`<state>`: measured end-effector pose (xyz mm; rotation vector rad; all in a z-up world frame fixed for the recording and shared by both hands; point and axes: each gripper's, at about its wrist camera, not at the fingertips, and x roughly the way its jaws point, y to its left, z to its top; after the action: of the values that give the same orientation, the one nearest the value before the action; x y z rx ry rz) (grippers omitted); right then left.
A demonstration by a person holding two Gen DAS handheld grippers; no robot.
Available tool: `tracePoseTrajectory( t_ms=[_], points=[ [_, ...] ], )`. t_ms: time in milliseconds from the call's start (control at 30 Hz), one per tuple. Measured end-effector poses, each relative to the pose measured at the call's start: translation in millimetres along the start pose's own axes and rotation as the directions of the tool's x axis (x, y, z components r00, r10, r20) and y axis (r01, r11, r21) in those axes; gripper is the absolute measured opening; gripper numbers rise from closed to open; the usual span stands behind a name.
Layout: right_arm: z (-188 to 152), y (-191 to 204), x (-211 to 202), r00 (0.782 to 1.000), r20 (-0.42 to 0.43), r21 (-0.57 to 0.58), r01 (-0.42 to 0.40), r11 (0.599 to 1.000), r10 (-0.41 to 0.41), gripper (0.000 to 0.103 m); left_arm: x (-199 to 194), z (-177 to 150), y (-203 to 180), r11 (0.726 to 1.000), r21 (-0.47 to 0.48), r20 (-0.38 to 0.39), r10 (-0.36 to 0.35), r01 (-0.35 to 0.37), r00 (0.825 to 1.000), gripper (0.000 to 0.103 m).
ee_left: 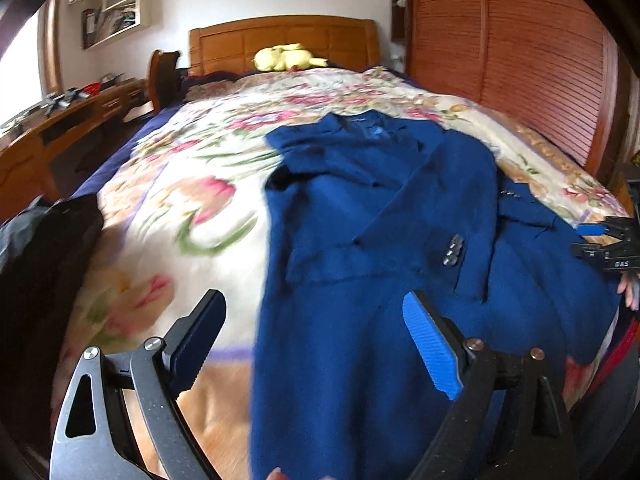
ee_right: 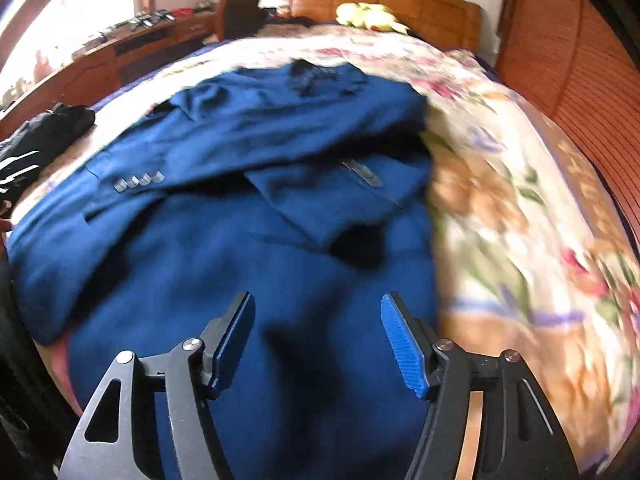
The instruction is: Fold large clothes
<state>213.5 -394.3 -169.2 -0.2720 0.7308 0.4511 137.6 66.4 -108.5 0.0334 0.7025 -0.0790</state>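
Both grippers stood empty above the blue jacket (ee_right: 248,216), which lay spread on the floral bedspread (ee_left: 172,184) toward the right side of the bed, collar at the far end and hem hanging off the near edge. The left gripper (ee_left: 316,344) had its jaws spread wide, its left finger over bare bedspread and its right one over the jacket's near left edge, gripping nothing. The right gripper (ee_right: 318,332) hung over the near middle of the jacket, jaws parted with only cloth below them, none pinched between.

Two sleeves (ee_right: 132,184) already lay crossed over the chest, their cuff buttons showing, so the sleeve fold looked done and the hands seemed between grasps. The next move probably called for each gripper to pinch a near hem corner and carry it toward the collar, keeping the sleeves from sliding out. A dark garment (ee_left: 48,248) sat at the near left, well apart from the jacket.
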Motion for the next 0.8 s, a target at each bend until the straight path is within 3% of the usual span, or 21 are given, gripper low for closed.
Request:
tracePoseTrajectory(
  t_ms=[267,467,667,800],
  points=[
    [-25.4,-21.3,-16.9,0.995,-0.061,0.025,0.078,0.997,-0.076,0.073,-10.5,-28.6,20.8,0.998,-0.014,-0.094,0.066,-0.068,0.993,0.091],
    [-37.0,-26.4,-26.2,0.993,-0.099,0.045,0.061,0.997,-0.057,0.074,-4.1,-36.9,28.3,0.998,-0.038,-0.144,0.049,-0.055,0.988,0.091],
    [-42.6,-26.9,-22.4,0.996,-0.082,0.075,0.050,0.996,-0.043,0.076,14.3,-48.2,31.4,0.998,-0.031,-0.215,0.038,-0.046,0.976,0.091],
    [-46.1,-30.4,-19.9,0.997,-0.068,0.082,0.041,0.996,-0.035,0.076,14.1,-52.3,30.4,0.999,-0.010,-0.199,0.038,-0.041,0.979,0.091]
  ],
)
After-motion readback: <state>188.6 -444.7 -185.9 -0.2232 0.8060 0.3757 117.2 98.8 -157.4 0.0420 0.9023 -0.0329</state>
